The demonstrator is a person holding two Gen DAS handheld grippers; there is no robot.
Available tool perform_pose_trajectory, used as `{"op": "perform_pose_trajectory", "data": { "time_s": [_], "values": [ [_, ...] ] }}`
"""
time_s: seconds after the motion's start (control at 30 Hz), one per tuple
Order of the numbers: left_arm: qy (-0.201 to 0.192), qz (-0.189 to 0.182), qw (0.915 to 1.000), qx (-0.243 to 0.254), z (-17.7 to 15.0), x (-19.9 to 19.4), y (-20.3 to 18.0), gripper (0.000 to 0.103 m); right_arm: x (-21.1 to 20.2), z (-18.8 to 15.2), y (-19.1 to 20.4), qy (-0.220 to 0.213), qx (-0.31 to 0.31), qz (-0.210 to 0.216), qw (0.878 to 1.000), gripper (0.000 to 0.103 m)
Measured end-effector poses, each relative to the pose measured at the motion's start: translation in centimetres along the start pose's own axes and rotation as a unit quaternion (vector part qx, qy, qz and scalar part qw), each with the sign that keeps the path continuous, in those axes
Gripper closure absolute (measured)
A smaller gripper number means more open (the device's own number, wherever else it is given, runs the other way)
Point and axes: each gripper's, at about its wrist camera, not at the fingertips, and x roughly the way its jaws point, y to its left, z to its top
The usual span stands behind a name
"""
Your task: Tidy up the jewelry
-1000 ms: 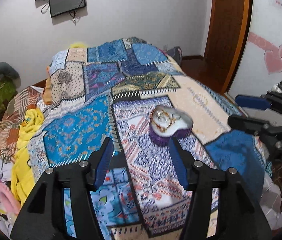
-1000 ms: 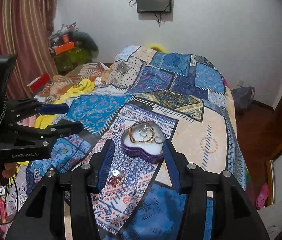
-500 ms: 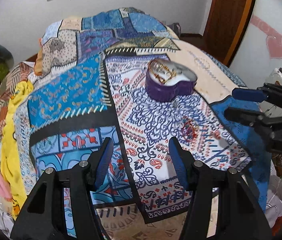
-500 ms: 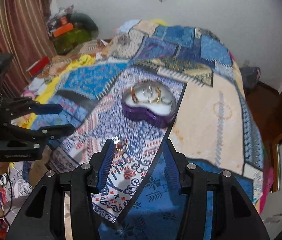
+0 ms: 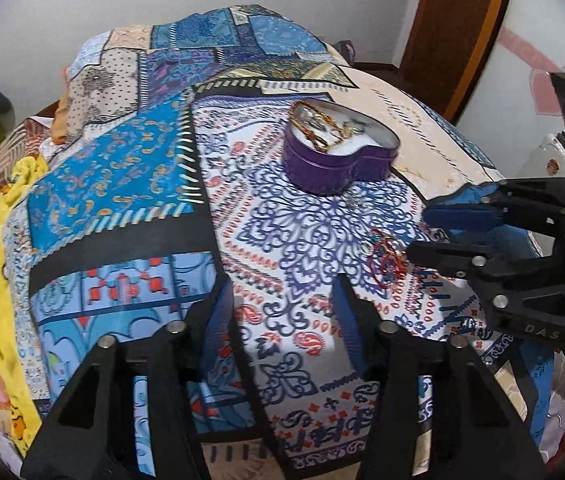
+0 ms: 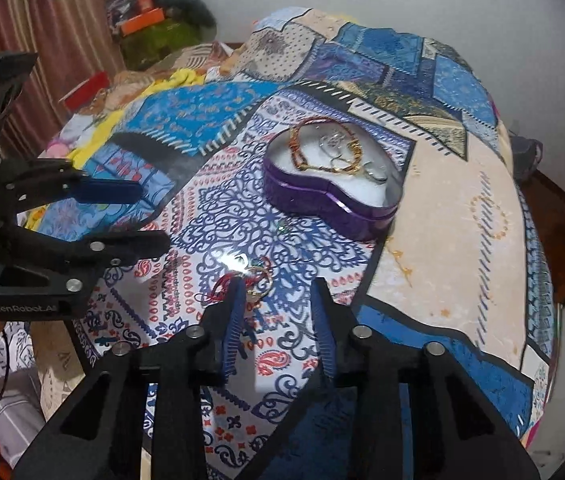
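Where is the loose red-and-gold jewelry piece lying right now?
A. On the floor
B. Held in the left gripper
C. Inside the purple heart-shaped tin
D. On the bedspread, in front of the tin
D: the loose jewelry piece lies on the bedspread, short of the purple tin, at the open right gripper.

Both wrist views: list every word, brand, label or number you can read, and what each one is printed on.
"GenRobot.AI": on the black body of the left gripper, seen in the right wrist view.
"DAS": on the black body of the right gripper, seen in the left wrist view; possibly part of a longer marking.
No other text is legible.
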Motion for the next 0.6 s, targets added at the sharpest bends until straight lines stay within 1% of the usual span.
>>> {"op": "perform_pose_trajectory", "data": {
  "time_s": [0.03, 0.1, 0.17, 0.23, 0.3, 0.37, 0.4, 0.47, 0.5, 0.6],
  "values": [
    [0.002, -0.005, 1.0000, 0.002, 0.0, 0.3, -0.2, 0.060, 0.1, 0.0, 0.1, 0.001, -0.001, 0.001, 1.000, 0.078],
    [0.006, -0.012, 0.9999, 0.007, -0.1, 0.7, -0.6, 0.068, 0.4, 0.1, 0.2, 0.004, -0.006, 0.000, 1.000, 0.078],
    [0.007, -0.019, 0.9998, 0.009, -0.1, 1.0, -0.8, 0.071, 0.7, 0.1, 0.3, 0.006, -0.009, -0.001, 1.000, 0.078],
    [0.008, -0.038, 0.9992, 0.007, -0.1, 1.1, -0.9, 0.071, 0.9, 0.2, 0.2, 0.009, -0.009, 0.002, 1.000, 0.078],
    [0.012, -0.049, 0.9987, 0.003, 0.0, 1.3, -0.9, 0.075, 1.1, 0.3, 0.3, 0.010, -0.011, 0.002, 1.000, 0.078],
    [0.013, -0.057, 0.9983, -0.002, 0.0, 1.4, -0.8, 0.076, 1.3, 0.2, 0.3, 0.011, -0.012, 0.003, 1.000, 0.079],
    [0.013, -0.060, 0.9981, -0.005, 0.1, 1.4, -0.8, 0.076, 1.4, 0.2, 0.4, 0.011, -0.014, 0.002, 1.000, 0.080],
    [0.012, -0.061, 0.9981, -0.007, 0.2, 1.5, -0.8, 0.079, 1.6, 0.1, 0.5, 0.011, -0.020, 0.000, 1.000, 0.091],
    [0.013, -0.059, 0.9981, -0.006, 0.2, 1.6, -0.9, 0.080, 1.6, 0.1, 0.5, 0.010, -0.021, 0.002, 1.000, 0.093],
    [0.014, -0.056, 0.9983, -0.002, 0.5, 1.8, -1.3, 0.081, 1.6, 0.1, 0.2, 0.008, -0.013, 0.010, 1.000, 0.094]
  ]
}}
